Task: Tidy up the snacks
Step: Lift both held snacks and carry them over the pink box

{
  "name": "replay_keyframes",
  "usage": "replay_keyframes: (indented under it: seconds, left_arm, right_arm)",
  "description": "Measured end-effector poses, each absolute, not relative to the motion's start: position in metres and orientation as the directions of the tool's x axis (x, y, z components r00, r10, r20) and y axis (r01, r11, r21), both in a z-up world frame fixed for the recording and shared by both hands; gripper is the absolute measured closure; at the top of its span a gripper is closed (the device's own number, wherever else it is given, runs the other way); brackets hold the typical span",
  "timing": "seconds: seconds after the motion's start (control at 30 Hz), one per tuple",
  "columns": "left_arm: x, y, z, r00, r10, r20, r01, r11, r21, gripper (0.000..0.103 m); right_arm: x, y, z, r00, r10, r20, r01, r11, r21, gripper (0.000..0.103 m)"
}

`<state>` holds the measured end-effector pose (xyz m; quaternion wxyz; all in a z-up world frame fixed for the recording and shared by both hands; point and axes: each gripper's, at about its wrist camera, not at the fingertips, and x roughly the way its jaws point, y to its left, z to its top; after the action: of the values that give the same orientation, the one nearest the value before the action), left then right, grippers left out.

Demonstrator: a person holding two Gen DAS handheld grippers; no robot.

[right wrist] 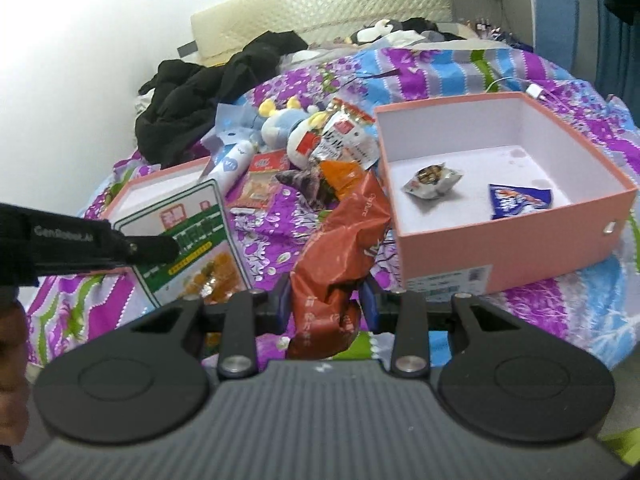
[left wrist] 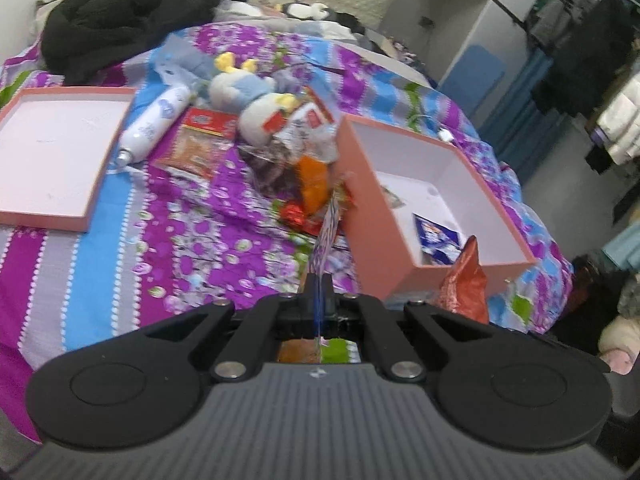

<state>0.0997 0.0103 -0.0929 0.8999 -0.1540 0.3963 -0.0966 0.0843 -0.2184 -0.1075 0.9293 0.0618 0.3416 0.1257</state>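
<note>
My left gripper [left wrist: 319, 292] is shut on a flat green and white snack packet [left wrist: 326, 236], seen edge-on in the left wrist view and face-on in the right wrist view [right wrist: 188, 240]. My right gripper [right wrist: 326, 300] is shut on a crumpled red-orange snack bag [right wrist: 340, 248], which also shows in the left wrist view [left wrist: 464, 280]. Both hover in front of a pink open box [right wrist: 508, 256] that holds a blue packet [right wrist: 518, 200] and a small silver packet [right wrist: 432, 180]. A pile of loose snacks [right wrist: 340, 148] lies left of the box.
The pink box lid [left wrist: 48, 152] lies open-side up at the left on the flowered bedspread. A white spray bottle [left wrist: 154, 124] and a plush toy [left wrist: 252, 100] lie by the snack pile. Black clothes [left wrist: 120, 12] are heaped at the back. A charging cable [right wrist: 536, 92] lies behind the box.
</note>
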Motion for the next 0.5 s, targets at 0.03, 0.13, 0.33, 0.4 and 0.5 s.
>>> replay_keyframes:
  seconds: [0.03, 0.13, 0.33, 0.4, 0.5]
  left_arm:
    - [0.099, 0.005, -0.090, 0.665, -0.305, -0.682, 0.064, 0.933, -0.355, 0.103]
    - [0.095, -0.010, -0.082, 0.659, -0.333, -0.674, 0.103, 0.928, -0.358, 0.103]
    - [0.102, -0.037, -0.064, 0.658, -0.374, -0.654, 0.177, 0.920, -0.349, 0.103]
    - [0.106, -0.044, -0.058, 0.660, -0.382, -0.647, 0.194, 0.918, -0.345, 0.103]
    - [0.116, -0.055, -0.049, 0.660, -0.397, -0.637, 0.217, 0.913, -0.344, 0.103]
  right_arm:
    - [0.081, -0.222, -0.105, 0.737, 0.271, -0.619, -0.186, 0.962, 0.200, 0.065]
    - [0.075, -0.233, -0.099, 0.745, 0.254, -0.617, -0.166, 0.966, 0.198, 0.065]
    - [0.074, -0.251, -0.091, 0.758, 0.227, -0.611, -0.132, 0.972, 0.197, 0.065]
    - [0.076, -0.257, -0.089, 0.761, 0.225, -0.609, -0.127, 0.972, 0.200, 0.065]
    - [0.082, -0.263, -0.085, 0.770, 0.219, -0.599, -0.123, 0.972, 0.198, 0.065]
